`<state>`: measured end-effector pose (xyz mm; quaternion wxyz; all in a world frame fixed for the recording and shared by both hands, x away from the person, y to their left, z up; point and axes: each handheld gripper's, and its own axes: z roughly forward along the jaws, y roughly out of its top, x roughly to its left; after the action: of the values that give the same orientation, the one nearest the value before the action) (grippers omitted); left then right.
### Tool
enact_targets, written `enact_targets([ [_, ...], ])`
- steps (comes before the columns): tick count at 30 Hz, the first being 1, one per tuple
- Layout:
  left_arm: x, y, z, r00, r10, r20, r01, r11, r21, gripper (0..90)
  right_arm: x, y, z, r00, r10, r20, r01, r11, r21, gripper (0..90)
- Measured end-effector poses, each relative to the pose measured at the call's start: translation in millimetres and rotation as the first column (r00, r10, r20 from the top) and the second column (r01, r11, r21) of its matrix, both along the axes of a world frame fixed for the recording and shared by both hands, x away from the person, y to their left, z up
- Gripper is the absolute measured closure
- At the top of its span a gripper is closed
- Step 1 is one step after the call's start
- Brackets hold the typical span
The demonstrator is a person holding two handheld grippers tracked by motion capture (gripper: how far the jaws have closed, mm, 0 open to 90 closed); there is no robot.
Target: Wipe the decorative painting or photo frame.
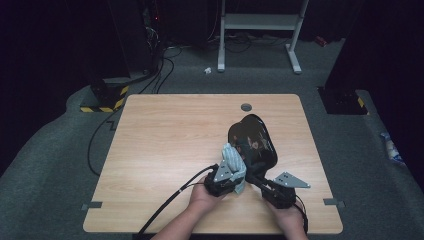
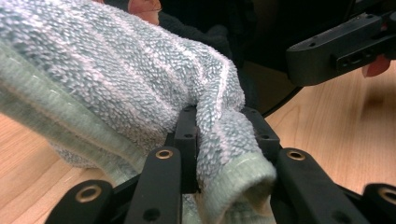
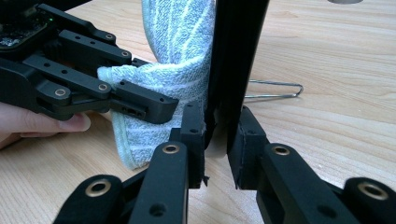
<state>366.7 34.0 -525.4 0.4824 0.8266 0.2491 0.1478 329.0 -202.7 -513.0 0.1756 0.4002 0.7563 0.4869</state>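
From the high view I see both forearms entering at the bottom edge of the wooden table point(image 1: 165, 130), hands close together near the front edge. My left gripper point(image 1: 231, 172) angles up and right, its jaws clamped tight on a pale blue-green towel point(image 1: 233, 159), which is pressed against the near side of a glossy black dish point(image 1: 252, 140) standing on edge just right of the table's middle. My right gripper point(image 1: 257, 177) reaches in from the lower right, jaws closed on the dish's near rim. The left gripper view adds the towel's point(image 2: 116, 88) looped weave and hemmed edge bunched between the jaws, with the other gripper at upper right. The right gripper view adds the dish's point(image 3: 236, 56) thin dark edge pinched upright, the towel point(image 3: 173, 70) touching its left face, and a wire stand point(image 3: 275, 91) lying beyond
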Motion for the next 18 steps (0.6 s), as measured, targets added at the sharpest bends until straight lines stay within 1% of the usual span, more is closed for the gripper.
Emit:
enact_targets([
  [2,-0.1,0.4,0.0,1.0000,-0.001,0.000,0.001,1.0000,0.000,71.1,-0.2,0.3,0.0,1.0000,-0.003,0.001,0.003,1.0000,0.001,77.1],
  [4,0.3,1.8,-0.1,0.9999,-0.001,-0.011,0.001,0.9999,-0.010,71.1,-0.5,0.6,0.1,1.0000,-0.003,0.003,0.003,1.0000,0.000,76.2],
  [8,1.1,3.1,0.0,0.9998,-0.005,-0.022,0.004,0.9998,-0.018,70.9,-2.2,2.3,1.4,1.0000,0.005,0.004,-0.005,1.0000,0.001,66.9],
  [12,1.0,3.5,-0.1,0.9997,-0.007,-0.024,0.006,0.9998,-0.020,70.8,-4.9,1.3,5.0,0.9998,-0.016,0.011,0.016,0.9998,0.012,57.6],
  [15,1.1,4.2,-0.2,0.9994,-0.009,-0.032,0.008,0.9996,-0.027,70.8,-6.4,-1.6,9.1,0.9993,-0.032,0.020,0.032,0.9992,0.026,54.4],
  [18,0.0,4.2,-0.2,0.9996,-0.010,-0.027,0.009,0.9997,-0.025,70.7,-7.6,-5.1,14.5,0.9983,-0.051,0.031,0.049,0.9980,0.040,51.9],
])
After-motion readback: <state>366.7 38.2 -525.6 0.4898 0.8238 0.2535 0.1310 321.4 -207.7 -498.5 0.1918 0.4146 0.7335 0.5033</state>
